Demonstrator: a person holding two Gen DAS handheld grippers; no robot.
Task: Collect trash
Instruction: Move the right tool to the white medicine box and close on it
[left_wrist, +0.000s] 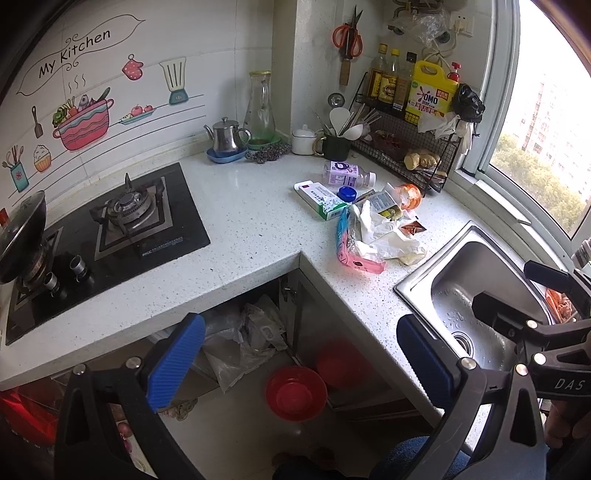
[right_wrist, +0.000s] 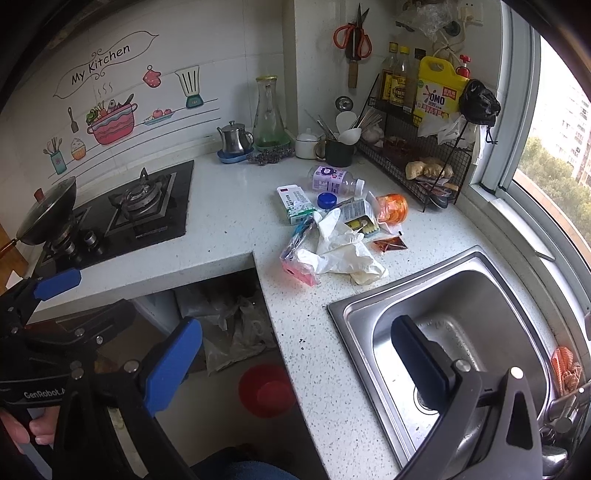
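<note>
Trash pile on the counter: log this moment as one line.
phase: pre-grasp | left gripper: open, empty | right gripper: open, empty | trash pile: untouched on counter beside sink

White tiled wall (left_wrist: 236, 55), speckled counter (left_wrist: 251, 221), daylit window (left_wrist: 546, 147)

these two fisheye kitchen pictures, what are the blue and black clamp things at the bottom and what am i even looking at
Those are two hand-held grippers, one in each of a person's hands, each carrying a camera that looks along its own two blue-padded fingers. One picture is from the left gripper, the other from the right gripper. Both are open and hold nothing. On the speckled countertop lies a pile of trash: a crumpled white glove, a pink wrapper, a green and white box, a small plastic bottle. Beside it are the sink and a gas stove.
</note>
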